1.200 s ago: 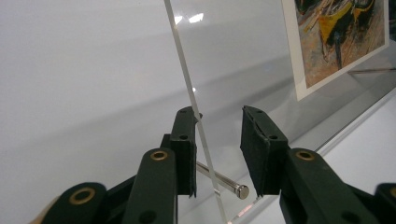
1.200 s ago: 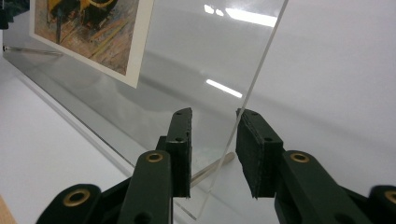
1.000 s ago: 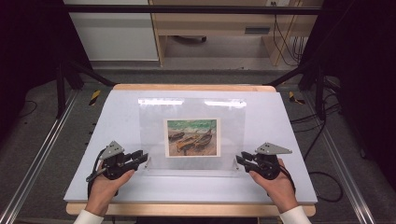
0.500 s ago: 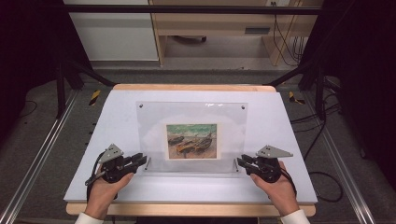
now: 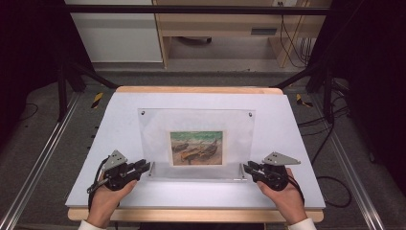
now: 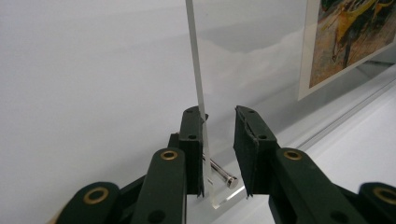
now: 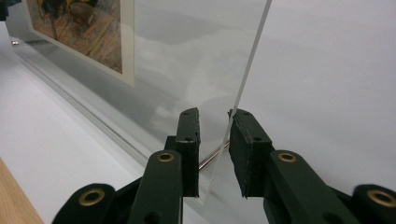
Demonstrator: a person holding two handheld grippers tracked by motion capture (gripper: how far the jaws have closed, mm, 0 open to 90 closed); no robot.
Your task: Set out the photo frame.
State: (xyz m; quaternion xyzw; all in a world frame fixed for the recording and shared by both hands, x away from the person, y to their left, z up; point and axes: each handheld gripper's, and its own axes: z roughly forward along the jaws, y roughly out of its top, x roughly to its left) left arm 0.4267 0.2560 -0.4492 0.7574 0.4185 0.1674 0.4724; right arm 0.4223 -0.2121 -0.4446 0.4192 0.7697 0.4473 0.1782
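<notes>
1. The clear acrylic frame (image 5: 196,143) stands near the bench's (image 5: 297,143) front edge, its long axis running left to right.
2. The left gripper (image 5: 147,166) and right gripper (image 5: 246,167) straddle its lower corners; the jaws have just been closing, each with only one pad touching, not yet clamped.

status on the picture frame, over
Left tool, right tool: jaws just been closing, acrylic picture frame side edges between them, not clamped yet. Frame upright. Nothing in the way.

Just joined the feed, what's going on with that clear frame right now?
A person holds tongs in each hand at the two lower corners of a clear acrylic picture frame that stands on the white table. The left tongs and right tongs have just been closing, each with the frame's edge between its jaws. One jaw of each touches the panel; a gap remains on the other side.
</notes>
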